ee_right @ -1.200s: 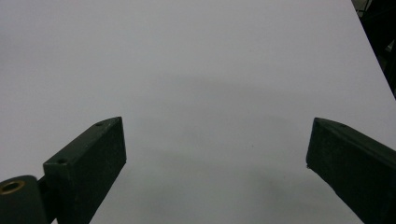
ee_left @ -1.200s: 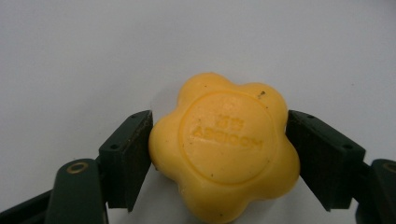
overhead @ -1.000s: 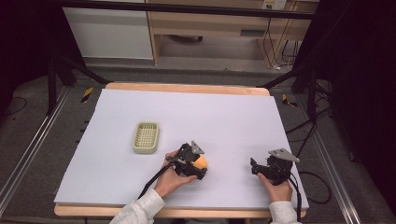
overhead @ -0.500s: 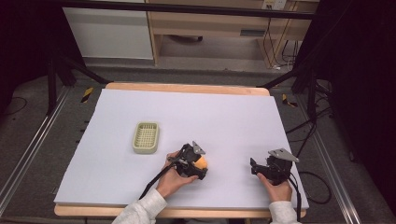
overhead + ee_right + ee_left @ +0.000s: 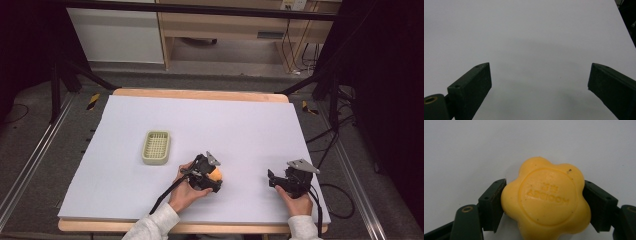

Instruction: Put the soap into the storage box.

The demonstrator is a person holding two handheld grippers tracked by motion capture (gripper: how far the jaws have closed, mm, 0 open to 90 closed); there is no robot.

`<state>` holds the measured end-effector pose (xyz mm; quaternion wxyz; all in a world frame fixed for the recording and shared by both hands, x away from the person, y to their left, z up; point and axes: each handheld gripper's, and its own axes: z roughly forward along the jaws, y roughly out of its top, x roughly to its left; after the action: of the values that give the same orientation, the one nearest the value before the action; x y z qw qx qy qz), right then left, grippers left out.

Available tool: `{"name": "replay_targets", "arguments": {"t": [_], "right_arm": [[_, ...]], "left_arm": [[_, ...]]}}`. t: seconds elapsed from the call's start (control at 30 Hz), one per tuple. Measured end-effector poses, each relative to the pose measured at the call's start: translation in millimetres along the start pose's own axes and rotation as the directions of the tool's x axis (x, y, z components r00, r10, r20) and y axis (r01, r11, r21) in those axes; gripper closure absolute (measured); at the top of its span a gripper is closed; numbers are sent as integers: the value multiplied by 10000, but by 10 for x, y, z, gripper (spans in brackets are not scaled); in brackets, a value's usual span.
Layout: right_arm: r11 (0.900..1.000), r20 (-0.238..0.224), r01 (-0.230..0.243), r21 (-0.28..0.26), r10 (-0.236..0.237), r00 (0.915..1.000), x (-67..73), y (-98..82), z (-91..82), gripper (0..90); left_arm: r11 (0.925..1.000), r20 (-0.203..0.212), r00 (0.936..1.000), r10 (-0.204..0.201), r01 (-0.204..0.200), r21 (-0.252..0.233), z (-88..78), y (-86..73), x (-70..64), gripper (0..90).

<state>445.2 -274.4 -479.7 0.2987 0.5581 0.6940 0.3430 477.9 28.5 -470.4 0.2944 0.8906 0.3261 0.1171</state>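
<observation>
Your left hand-held gripper [image 5: 214, 176] is clamped on a yellow flower-shaped soap [image 5: 545, 201] low and centre in the high view, on the white tabletop [image 5: 240, 125] — a pale green basket [image 5: 156, 147] sits just up-left. Your right hand-held gripper [image 5: 272, 178], lower right, has its jaws wide apart — empty.

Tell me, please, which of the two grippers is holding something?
The left gripper: it is shut on the yellow soap, while the right gripper is open over the bare table.
</observation>
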Motion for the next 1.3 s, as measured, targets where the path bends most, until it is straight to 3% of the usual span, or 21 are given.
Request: {"name": "replay_targets", "arguments": {"t": [0.53,1.17,1.3], "right_arm": [[10000,2,-6,-13,6,10000,-1,0,-3,56],[10000,17,-22,-23,22,10000,-2,1,-6,56],[10000,22,-25,-23,26,10000,-2,1,-6,56]], "left_arm": [[10000,22,10000,10,-9,-18,-130,0,4,263],[9997,-226,9997,18,-23,-239,-433,-48,172,264],[9990,-310,9994,-160,147,-422,-503,-67,219,264]]}}
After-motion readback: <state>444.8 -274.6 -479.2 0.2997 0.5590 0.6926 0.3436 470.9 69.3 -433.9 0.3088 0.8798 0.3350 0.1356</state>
